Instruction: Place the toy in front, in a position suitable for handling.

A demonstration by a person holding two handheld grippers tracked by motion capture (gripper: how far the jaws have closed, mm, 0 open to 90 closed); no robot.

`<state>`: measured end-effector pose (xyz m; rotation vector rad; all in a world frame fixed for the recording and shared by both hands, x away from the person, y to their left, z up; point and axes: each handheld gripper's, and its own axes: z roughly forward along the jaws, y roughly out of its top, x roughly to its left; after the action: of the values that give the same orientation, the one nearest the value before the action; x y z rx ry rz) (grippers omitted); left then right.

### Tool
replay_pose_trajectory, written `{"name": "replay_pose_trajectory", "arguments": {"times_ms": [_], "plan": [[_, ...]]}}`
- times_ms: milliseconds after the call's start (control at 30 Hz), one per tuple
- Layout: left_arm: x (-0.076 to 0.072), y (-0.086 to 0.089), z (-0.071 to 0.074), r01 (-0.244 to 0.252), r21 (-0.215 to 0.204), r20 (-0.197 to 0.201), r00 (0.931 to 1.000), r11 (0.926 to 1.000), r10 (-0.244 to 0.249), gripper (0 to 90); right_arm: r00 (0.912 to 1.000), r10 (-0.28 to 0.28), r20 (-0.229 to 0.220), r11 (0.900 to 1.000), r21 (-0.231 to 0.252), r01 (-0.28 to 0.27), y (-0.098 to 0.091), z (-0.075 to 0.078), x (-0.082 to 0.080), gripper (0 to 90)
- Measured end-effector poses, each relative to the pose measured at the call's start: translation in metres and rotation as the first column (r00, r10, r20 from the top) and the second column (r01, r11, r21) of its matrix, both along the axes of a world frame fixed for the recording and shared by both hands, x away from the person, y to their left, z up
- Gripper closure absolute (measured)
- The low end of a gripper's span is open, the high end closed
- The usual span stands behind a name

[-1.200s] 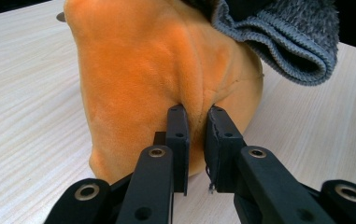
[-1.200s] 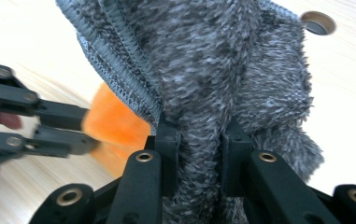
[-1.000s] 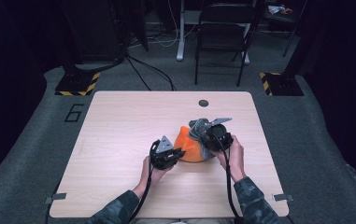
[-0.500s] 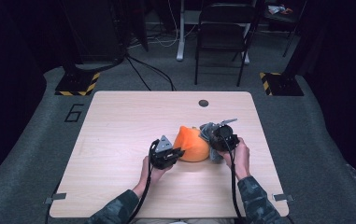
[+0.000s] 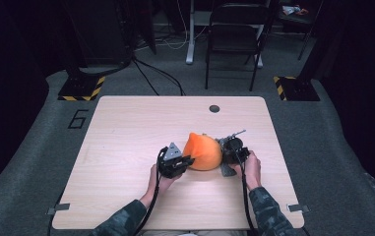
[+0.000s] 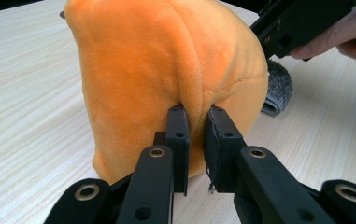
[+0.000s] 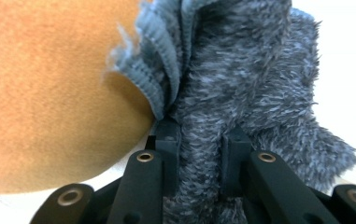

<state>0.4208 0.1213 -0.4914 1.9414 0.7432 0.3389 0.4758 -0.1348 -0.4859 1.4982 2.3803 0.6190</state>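
Observation:
An orange plush item (image 5: 202, 151) sits on the wooden table (image 5: 126, 132), a little right of the middle. My left gripper (image 5: 189, 160) is at its left side, shut on a pinched fold of the orange plush (image 6: 133, 60), with the left gripper's jaws (image 6: 196, 116) nearly together. My right gripper (image 5: 227, 156) is at the plush's right side. In the right gripper view, that gripper (image 7: 199, 133) is shut on a grey fuzzy fabric (image 7: 250, 70) with a ribbed edge, which lies against the orange plush (image 7: 49, 93). Part of the grey fabric (image 6: 278, 88) rests on the table.
A small round hole (image 5: 214, 108) is in the table's far edge. A black folding chair (image 5: 236, 34) and two stand bases with yellow-black tape (image 5: 81, 88) stand on the carpet beyond. The table's left half and far side are bare wood.
My right gripper has come down with the grey fabric, from above the plush to its right side near the table. The left gripper has stayed put.

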Motion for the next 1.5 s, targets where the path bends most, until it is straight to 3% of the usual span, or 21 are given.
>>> {"name": "replay_pose_trajectory", "arguments": {"times_ms": [100, 367, 433, 533, 633, 733, 833, 933, 1100, 1267, 1400, 1500], "plan": [[0.0, 0.001, 0.0, -0.006, -0.001, -0.005, 1.0, 1.0, 0.006, 80.4, 0.9999, 0.003, 0.017, 0.9998, -0.022, -0.003, -0.002, 0.01, -0.001, 73.8], [0.0, 0.0, 0.0, -0.009, -0.003, -0.005, 1.0, 1.0, 0.009, 80.4, 0.9924, -0.002, 0.123, 0.9989, 0.046, -0.004, -0.005, 0.057, -0.015, 73.8], [0.0, 0.0, 0.0, -0.01, -0.004, -0.004, 0.9999, 0.9999, 0.01, 80.4, 0.9855, 0.025, 0.168, 0.997, 0.068, -0.037, -0.002, 0.068, -0.019, 73.8], [0.0, 0.0, 0.0, -0.011, -0.005, -0.003, 0.9999, 0.9999, 0.011, 80.3, 0.981, 0.061, 0.184, 0.9936, 0.082, -0.077, 0.009, 0.078, -0.026, 73.8], [0.0, 0.0, 0.0, -0.012, -0.002, -0.003, 0.9999, 0.9999, 0.012, 80.1, 0.9792, 0.115, 0.167, 0.9909, 0.05, -0.125, 0.023, 0.075, -0.029, 73.9], [0.0, 0.001, 0.0, -0.017, -0.005, 0.002, 0.9999, 0.9998, 0.017, 79.4, 0.9798, 0.112, 0.165, 0.993, 0.019, -0.117, 0.03, 0.065, -0.029, 74.1], [0.0, 0.0, 0.0, -0.023, 0.004, 0.001, 0.9997, 0.9997, 0.023, 76.3, 0.9789, 0.107, 0.175, 0.9933, 0.026, -0.113, 0.028, 0.062, -0.028, 74.1], [0.0, 0.0, 0.002, -0.039, 0.017, 0.002, 0.9992, 0.9991, 0.039, 67.5, 0.9765, 0.102, 0.19, 0.9938, 0.023, -0.109, 0.026, 0.059, -0.026, 74.1], [-0.001, -0.003, 0.003, -0.062, 0.077, 0.031, 0.9977, 0.9951, 0.06, 55.1, 0.9774, 0.097, 0.188, 0.9943, 0.025, -0.103, 0.025, 0.056, -0.024, 74.3], [0.0, -0.004, 0.002, -0.087, 0.103, 0.041, 0.9957, 0.9908, 0.083, 49.1, 0.9797, 0.086, 0.181, 0.9947, 0.039, -0.095, 0.02, 0.054, -0.021, 74.3], [0.001, -0.007, -0.004, -0.084, 0.125, 0.052, 0.9956, 0.9886, 0.078, 52.5, 0.9809, 0.081, 0.177, 0.9944, 0.054, -0.092, 0.02, 0.053, -0.02, 74.3], [0.001, -0.007, -0.007, -0.07, 0.122, 0.048, 0.9968, 0.99, 0.065, 64.8, 0.9793, 0.085, 0.184, 0.9943, 0.048, -0.095, 0.022, 0.051, -0.021, 74.4]]}}
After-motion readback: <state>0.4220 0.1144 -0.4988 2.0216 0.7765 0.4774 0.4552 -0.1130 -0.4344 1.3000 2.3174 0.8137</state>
